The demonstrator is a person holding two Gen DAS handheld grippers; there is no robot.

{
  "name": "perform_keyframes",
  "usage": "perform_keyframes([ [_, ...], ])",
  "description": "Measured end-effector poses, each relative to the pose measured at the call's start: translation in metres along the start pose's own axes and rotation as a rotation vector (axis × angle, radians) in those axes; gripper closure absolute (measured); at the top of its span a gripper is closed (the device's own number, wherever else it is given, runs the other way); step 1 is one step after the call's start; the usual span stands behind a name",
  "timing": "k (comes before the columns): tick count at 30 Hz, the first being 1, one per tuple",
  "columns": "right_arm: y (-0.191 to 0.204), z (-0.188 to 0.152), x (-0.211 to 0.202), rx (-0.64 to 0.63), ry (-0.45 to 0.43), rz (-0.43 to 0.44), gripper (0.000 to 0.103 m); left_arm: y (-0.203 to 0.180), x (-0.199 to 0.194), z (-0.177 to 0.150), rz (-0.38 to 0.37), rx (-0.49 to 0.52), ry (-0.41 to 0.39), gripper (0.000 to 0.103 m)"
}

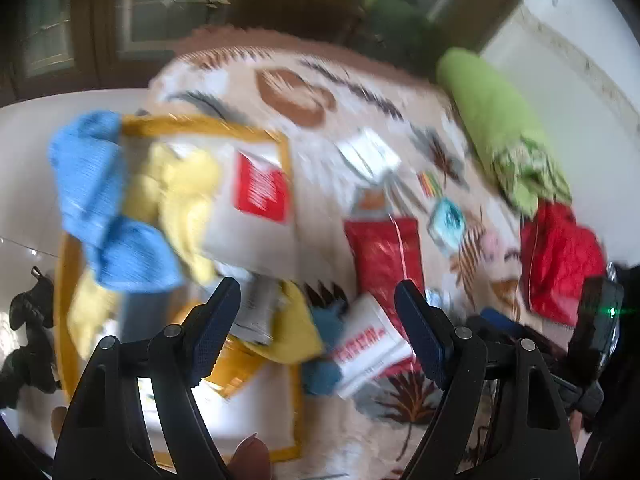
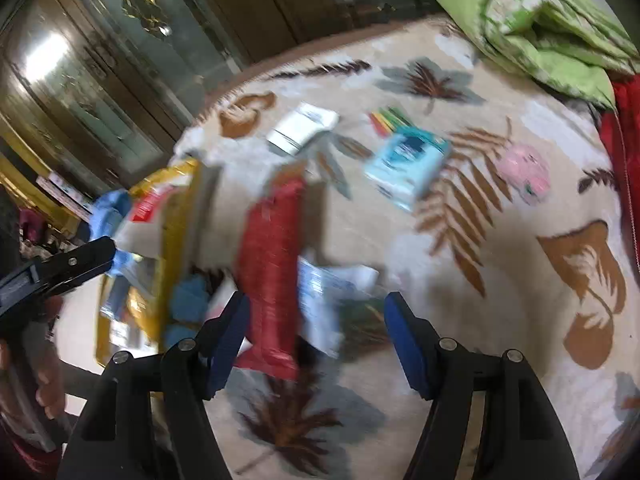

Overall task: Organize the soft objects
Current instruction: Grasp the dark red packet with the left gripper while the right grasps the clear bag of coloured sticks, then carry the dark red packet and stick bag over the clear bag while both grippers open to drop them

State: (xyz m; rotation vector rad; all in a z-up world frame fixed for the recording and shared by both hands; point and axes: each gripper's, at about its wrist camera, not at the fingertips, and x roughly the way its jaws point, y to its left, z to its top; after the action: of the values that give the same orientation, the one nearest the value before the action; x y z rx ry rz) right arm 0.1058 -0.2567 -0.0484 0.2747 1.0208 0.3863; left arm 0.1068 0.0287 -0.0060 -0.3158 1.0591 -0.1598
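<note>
A yellow-rimmed box (image 1: 208,126) on the leaf-patterned blanket (image 1: 304,80) holds a blue cloth (image 1: 92,184), a yellow cloth (image 1: 180,192) and a red-and-white packet (image 1: 262,192). My left gripper (image 1: 318,320) is open and empty above the box's near right corner. A red pouch (image 1: 382,256) lies right of the box. My right gripper (image 2: 316,334) is open and empty just above the red pouch (image 2: 272,264) and a white-blue packet (image 2: 320,300). Both views are blurred.
A white pack (image 2: 300,126), coloured pens (image 2: 390,120), a light-blue pack (image 2: 408,164) and a pink soft item (image 2: 524,172) lie on the blanket. A green quilt (image 2: 540,28) and a red cloth (image 1: 560,260) sit at the right edge. Wooden glass doors (image 2: 100,64) stand behind.
</note>
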Motion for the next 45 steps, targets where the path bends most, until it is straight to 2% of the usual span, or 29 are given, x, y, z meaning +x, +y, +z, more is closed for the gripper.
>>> perform_keyframes([
  [4, -0.013, -0.006, 0.0, -0.011, 0.004, -0.056, 0.034, -0.023, 0.023, -0.002, -0.01, 0.005, 0.079, 0.023],
  [6, -0.015, -0.012, -0.001, -0.069, 0.006, -0.086, 0.034, -0.032, 0.035, 0.003, -0.005, 0.001, 0.122, 0.023],
  [8, -0.014, -0.019, 0.0, -0.145, 0.027, -0.086, 0.034, -0.04, 0.044, 0.006, 0.003, 0.002, 0.14, 0.023],
  [10, -0.017, -0.026, 0.002, -0.169, 0.051, -0.081, 0.034, -0.045, 0.054, 0.009, 0.002, -0.007, 0.163, 0.023],
  [12, -0.024, -0.029, 0.001, -0.118, 0.05, -0.051, 0.034, -0.05, 0.065, 0.015, 0.002, -0.012, 0.187, 0.023],
  [14, -0.029, -0.029, 0.002, -0.034, 0.035, 0.022, 0.034, -0.054, 0.076, 0.019, 0.019, -0.022, 0.198, 0.023],
  [17, -0.023, -0.028, 0.004, 0.019, 0.007, 0.063, 0.033, -0.055, 0.09, 0.023, 0.025, -0.045, 0.235, 0.023],
  [23, -0.004, -0.021, 0.02, -0.014, 0.023, 0.029, 0.03, -0.063, 0.117, 0.026, 0.094, -0.033, 0.273, 0.023],
  [26, -0.005, -0.018, 0.027, -0.001, 0.024, 0.015, 0.03, -0.063, 0.122, 0.027, 0.045, -0.078, 0.283, 0.023],
  [28, -0.007, -0.018, 0.029, 0.008, 0.021, 0.017, 0.029, -0.073, 0.122, 0.027, 0.0, -0.052, 0.276, 0.023],
  [31, -0.01, -0.018, 0.031, 0.016, 0.025, 0.017, 0.029, -0.085, 0.128, 0.028, 0.07, 0.001, 0.277, 0.023],
  [33, -0.011, -0.017, 0.033, 0.022, 0.027, 0.016, 0.029, -0.085, 0.134, 0.027, 0.092, -0.007, 0.293, 0.023],
  [36, -0.015, -0.015, 0.037, 0.037, 0.024, 0.011, 0.029, -0.08, 0.145, 0.022, 0.107, -0.023, 0.334, 0.023],
  [39, -0.019, -0.014, 0.041, 0.056, 0.028, 0.035, 0.03, -0.08, 0.145, 0.021, 0.112, -0.015, 0.322, 0.023],
  [40, -0.021, -0.014, 0.04, 0.065, 0.021, 0.045, 0.03, -0.08, 0.145, 0.021, 0.113, -0.009, 0.322, 0.023],
  [41, -0.025, -0.015, 0.039, 0.084, 0.013, 0.066, 0.041, -0.08, 0.145, 0.021, 0.113, -0.001, 0.319, 0.023],
  [42, -0.029, -0.016, 0.04, 0.105, 0.013, 0.086, 0.059, -0.081, 0.145, 0.02, 0.113, 0.001, 0.315, 0.024],
  [43, -0.034, -0.017, 0.04, 0.129, 0.016, 0.1, 0.066, -0.08, 0.144, 0.02, 0.11, 0.005, 0.311, 0.031],
  [45, -0.045, -0.021, 0.042, 0.183, 0.02, 0.153, 0.07, -0.083, 0.144, 0.019, 0.106, 0.024, 0.307, 0.037],
])
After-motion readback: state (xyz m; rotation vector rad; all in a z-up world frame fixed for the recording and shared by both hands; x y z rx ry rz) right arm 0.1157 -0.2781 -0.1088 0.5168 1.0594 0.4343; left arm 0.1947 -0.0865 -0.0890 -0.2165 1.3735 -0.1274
